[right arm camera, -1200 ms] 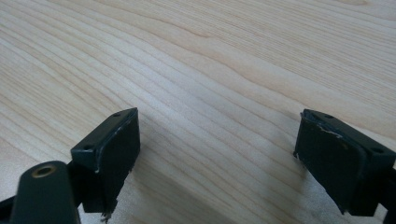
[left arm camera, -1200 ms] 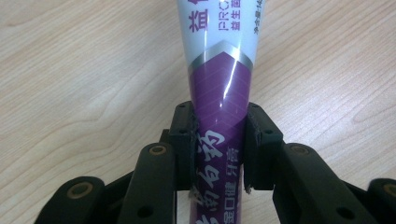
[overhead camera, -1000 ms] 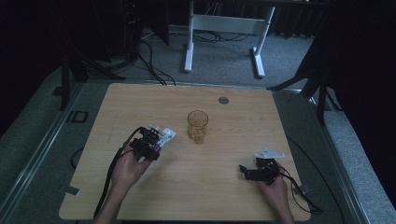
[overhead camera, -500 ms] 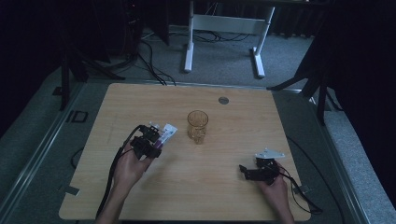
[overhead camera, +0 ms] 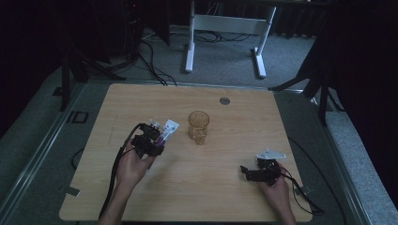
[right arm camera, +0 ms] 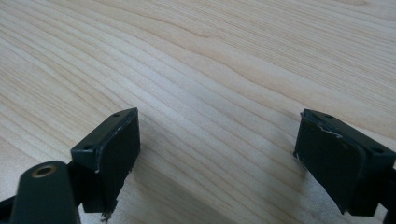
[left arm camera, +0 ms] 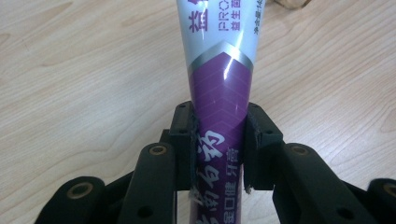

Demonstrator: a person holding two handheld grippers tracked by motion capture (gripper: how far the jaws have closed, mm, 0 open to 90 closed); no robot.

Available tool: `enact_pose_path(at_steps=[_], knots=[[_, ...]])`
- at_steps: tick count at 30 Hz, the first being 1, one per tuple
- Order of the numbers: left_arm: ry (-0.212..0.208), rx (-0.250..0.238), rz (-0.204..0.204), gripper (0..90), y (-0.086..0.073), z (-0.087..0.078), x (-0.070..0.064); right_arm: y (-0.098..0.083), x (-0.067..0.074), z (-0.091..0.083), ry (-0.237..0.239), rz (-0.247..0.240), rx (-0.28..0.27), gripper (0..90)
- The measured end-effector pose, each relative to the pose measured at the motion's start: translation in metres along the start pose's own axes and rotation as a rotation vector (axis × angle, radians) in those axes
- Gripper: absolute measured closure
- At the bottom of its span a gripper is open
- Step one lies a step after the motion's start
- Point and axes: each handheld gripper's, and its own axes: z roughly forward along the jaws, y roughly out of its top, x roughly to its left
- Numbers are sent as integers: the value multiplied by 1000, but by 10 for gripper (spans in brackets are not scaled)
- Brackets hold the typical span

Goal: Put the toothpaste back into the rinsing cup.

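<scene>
Between our left gripper's (left arm camera: 218, 154) jaws sits the tube (left arm camera: 219, 88), clamped at its purple end, just left of the glass (overhead camera: 198, 125). It looks light, soft and slick, so we'd grip low. Our right gripper (right arm camera: 217, 158) gapes wide over bare table (overhead camera: 225, 183).

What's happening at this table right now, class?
A person works two hand-held tools over a wooden table. The left claw is shut on a purple and white tube, near an amber glass. The right claw is open, low over bare wood, holding nothing.
</scene>
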Motion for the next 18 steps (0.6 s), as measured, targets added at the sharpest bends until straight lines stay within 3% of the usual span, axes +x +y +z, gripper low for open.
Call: enact_pose_path(at_steps=[18], knots=[[0, -77, -20, 691, 5, -8, -1, 0, 0, 0, 0, 0, 0, 138]])
